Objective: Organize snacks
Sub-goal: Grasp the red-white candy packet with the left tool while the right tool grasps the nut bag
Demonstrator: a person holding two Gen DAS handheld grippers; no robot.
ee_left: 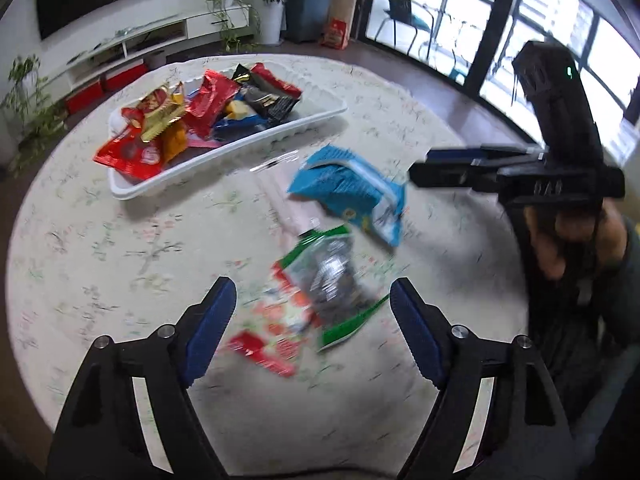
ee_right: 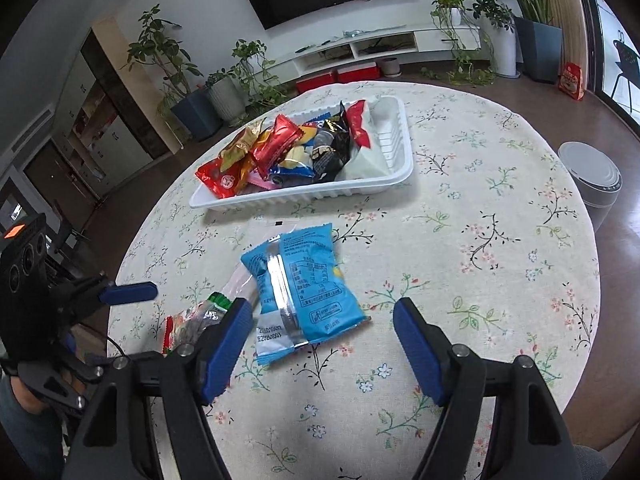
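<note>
A white tray (ee_left: 224,153) (ee_right: 304,199) holds several snack packets at the far side of the round table. Nearer lie a blue packet (ee_left: 348,192) (ee_right: 304,280), a green-edged clear packet (ee_left: 332,276) (ee_right: 210,312) with dark contents, and a red-and-white packet (ee_left: 272,332) (ee_right: 171,326). A pale clear wrapper (ee_left: 286,208) (ee_right: 240,280) pokes out from under the blue one. My left gripper (ee_left: 312,292) hangs open over the green-edged packet, its pads clear of it. My right gripper (ee_right: 324,308) (ee_left: 424,168) stands open over the blue packet, not touching it.
The floral tablecloth (ee_right: 480,240) covers the table, with bare cloth to the right of the packets. A white bin (ee_right: 592,176) stands on the floor beyond the right edge. A person's arm (ee_left: 580,240) holds the right gripper. Plants and a TV shelf line the wall.
</note>
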